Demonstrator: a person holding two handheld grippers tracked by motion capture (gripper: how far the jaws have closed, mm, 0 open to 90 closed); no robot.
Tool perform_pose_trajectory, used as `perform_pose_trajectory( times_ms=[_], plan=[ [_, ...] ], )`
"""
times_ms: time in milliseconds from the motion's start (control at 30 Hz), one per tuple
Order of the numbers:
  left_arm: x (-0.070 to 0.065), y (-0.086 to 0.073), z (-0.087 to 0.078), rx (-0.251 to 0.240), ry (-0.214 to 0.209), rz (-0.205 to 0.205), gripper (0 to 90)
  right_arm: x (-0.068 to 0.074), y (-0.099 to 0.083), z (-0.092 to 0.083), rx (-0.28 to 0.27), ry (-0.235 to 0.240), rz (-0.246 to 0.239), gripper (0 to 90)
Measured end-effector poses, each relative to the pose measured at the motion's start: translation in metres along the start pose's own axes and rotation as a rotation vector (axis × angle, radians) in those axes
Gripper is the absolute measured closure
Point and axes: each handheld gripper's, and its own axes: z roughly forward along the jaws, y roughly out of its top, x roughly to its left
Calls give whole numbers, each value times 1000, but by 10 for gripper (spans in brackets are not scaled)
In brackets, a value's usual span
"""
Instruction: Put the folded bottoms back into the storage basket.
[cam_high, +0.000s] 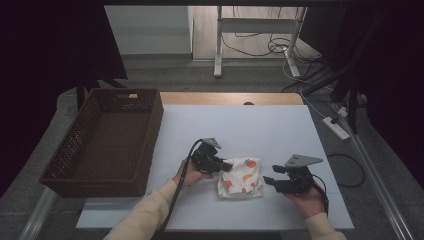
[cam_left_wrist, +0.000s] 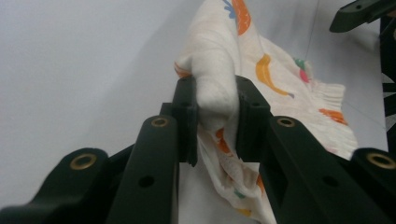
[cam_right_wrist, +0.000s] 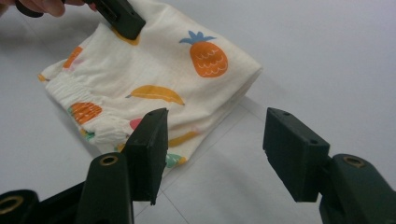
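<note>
Left tool pinching fruit-print cloth

Lab or recording workspace, not a home. White board laid over a wooden tabletop as the work surface, centre of frame. Bare grey floor behind it, with white metal desk legs at top centre and loose black cables tangled on the floor at upper right. White power strip lies at right edge. Dark surroundings at left and right. Brown wicker basket at left of board.
</note>
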Motion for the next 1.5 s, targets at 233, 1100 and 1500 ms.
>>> perform_pose_trajectory(
  times_ms=[233, 1100, 1500],
  plan=[
    [-4, 4, -8, -26, -4, 14, 740, -1, 0, 0, -13, -5, 1, 392],
    [-10, 14, -43, -108, -10, 61, 739, -2, -1, 1, -35, -9, 8, 365],
    [-14, 17, -56, -138, -8, 83, 740, -2, -1, 1, -40, -8, 3, 363]
  ],
)
